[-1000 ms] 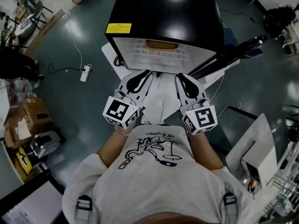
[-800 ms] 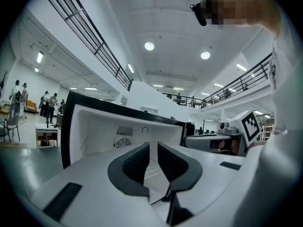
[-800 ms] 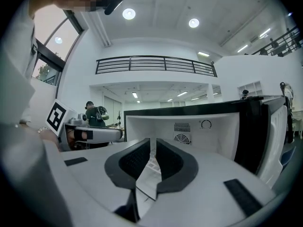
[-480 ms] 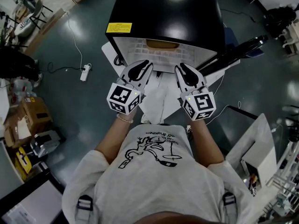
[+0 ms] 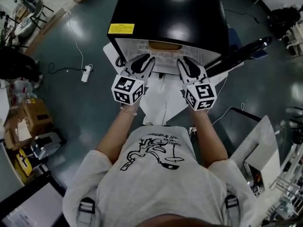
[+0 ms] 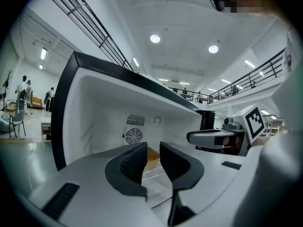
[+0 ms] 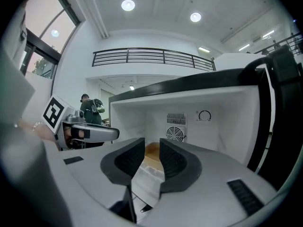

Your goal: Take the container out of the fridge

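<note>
Both pairs of jaws, just opening, stand narrowly apart and empty as the left gripper (image 5: 144, 63) and right gripper (image 5: 188, 65) come nearer the fridge (image 5: 165, 13) mouth, upper centre. Deep inside sits the tan container (image 5: 163, 45), probably light and rigid; grip its opposite side rims.
</note>
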Motion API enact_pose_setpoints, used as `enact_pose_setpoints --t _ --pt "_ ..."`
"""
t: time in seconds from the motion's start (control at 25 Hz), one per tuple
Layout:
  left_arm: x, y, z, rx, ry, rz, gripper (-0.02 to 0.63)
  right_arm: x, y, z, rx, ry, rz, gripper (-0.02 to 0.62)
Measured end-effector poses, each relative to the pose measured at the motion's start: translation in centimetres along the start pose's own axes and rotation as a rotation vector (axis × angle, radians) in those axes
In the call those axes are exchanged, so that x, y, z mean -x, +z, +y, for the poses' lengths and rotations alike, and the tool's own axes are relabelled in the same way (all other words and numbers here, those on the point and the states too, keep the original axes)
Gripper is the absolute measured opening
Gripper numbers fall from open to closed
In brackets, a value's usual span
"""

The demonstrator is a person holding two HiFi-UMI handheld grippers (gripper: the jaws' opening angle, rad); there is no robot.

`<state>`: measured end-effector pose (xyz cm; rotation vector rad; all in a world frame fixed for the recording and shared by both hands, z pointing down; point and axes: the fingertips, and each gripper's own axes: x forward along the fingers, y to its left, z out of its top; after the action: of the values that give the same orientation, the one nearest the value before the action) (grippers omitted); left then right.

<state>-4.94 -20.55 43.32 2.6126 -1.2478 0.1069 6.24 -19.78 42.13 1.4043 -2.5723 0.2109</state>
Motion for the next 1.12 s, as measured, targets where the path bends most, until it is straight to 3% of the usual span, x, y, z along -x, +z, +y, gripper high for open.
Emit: enact_pose_setpoints --t 0.88,1.12 --pt "-5.6 -3.6 4.7 0.082 0.078 0.099 0.147 -5.6 -3.4 -4.8 -0.025 -0.052 0.085 0.144" --pt "-7.1 -4.9 5.7 0.100 0.091 0.136 0.188 -6.9 -4.5 -6.3 -0.037 -0.061 0.110 0.164"
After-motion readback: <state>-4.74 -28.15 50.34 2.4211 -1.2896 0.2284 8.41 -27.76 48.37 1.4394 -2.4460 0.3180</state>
